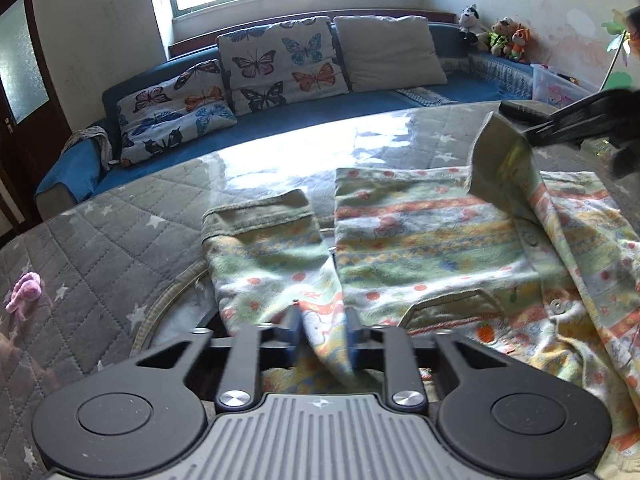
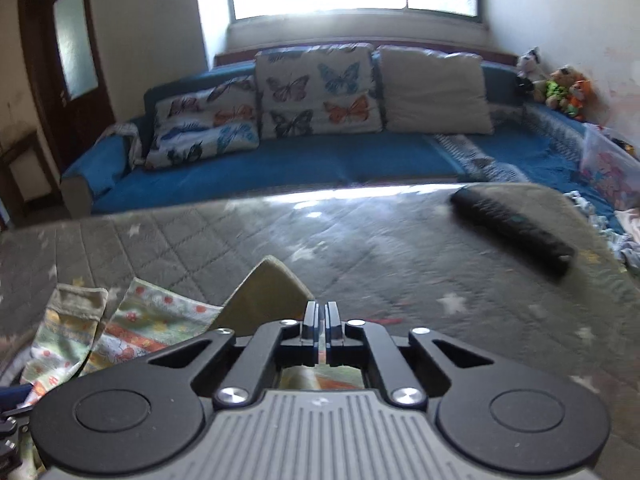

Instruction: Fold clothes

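A child's patterned shirt [image 1: 432, 236] with green cuffs lies on the grey quilted table [image 1: 120, 232]. My left gripper [image 1: 322, 320] is shut on a fold of the shirt near its left sleeve [image 1: 264, 240]. My right gripper [image 2: 320, 312] is shut on the shirt's edge, and a green flap [image 2: 268, 292] rises beside its fingertips. In the left wrist view the right gripper [image 1: 576, 120] holds the shirt's far right part lifted above the table. The rest of the shirt [image 2: 132, 328] shows at the lower left of the right wrist view.
A black remote [image 2: 516, 224] lies on the table at the far right. A small pink toy [image 1: 24, 292] lies at the table's left. Behind the table stands a blue sofa [image 1: 304, 120] with butterfly cushions and plush toys [image 1: 504, 36].
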